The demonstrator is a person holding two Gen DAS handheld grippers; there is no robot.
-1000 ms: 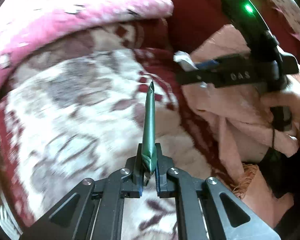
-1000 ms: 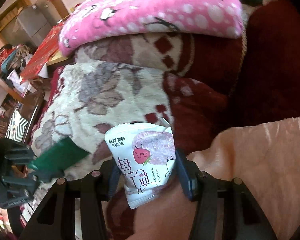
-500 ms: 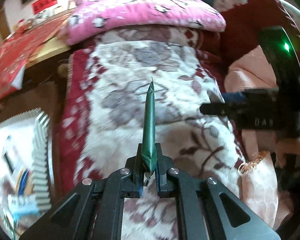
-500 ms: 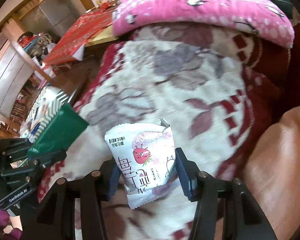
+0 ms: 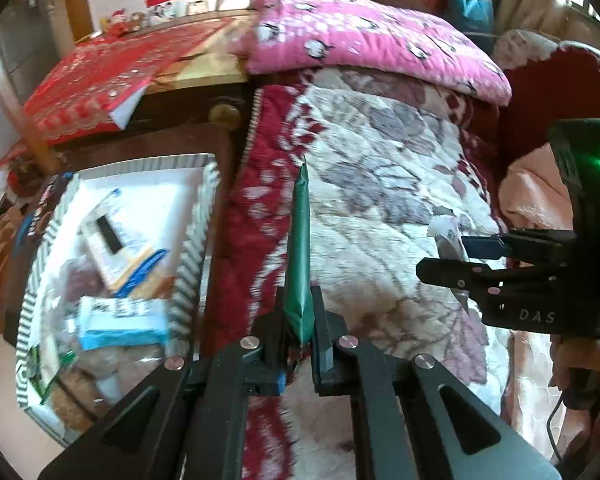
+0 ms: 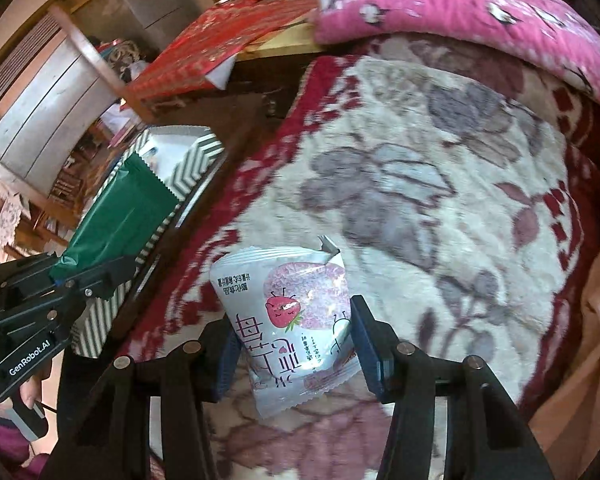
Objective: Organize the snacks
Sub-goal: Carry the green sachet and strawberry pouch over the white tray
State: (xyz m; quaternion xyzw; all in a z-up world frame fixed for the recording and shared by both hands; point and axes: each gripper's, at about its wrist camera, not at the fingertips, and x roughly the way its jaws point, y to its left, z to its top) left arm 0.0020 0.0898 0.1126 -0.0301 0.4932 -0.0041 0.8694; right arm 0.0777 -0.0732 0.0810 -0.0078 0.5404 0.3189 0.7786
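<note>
Pinching a flat green packet [image 5: 298,252] edge-on, the left gripper [image 5: 298,344] sits low in the middle of the left wrist view, its jaws closed tight on the packet's bottom seam. The packet stands straight up from them, thin as a blade, so it looks light and fairly stiff along its length; a hold on the crimped seam is a fair one, though the glossy film could slip if jolted.

In the right wrist view the right gripper [image 6: 296,344] is at lower centre, its jaws part-way apart and clamped on the two sides of a white strawberry packet [image 6: 288,320]. That packet is puffy and soft, probably light with something crushable inside, so I judge a gentle squeeze across its middle suits it better than a hard one.

A striped box [image 5: 188,264] with other packets inside lies at the left of the left wrist view, beside the flowered blanket [image 5: 380,200], and looks like the likely place for both snacks
</note>
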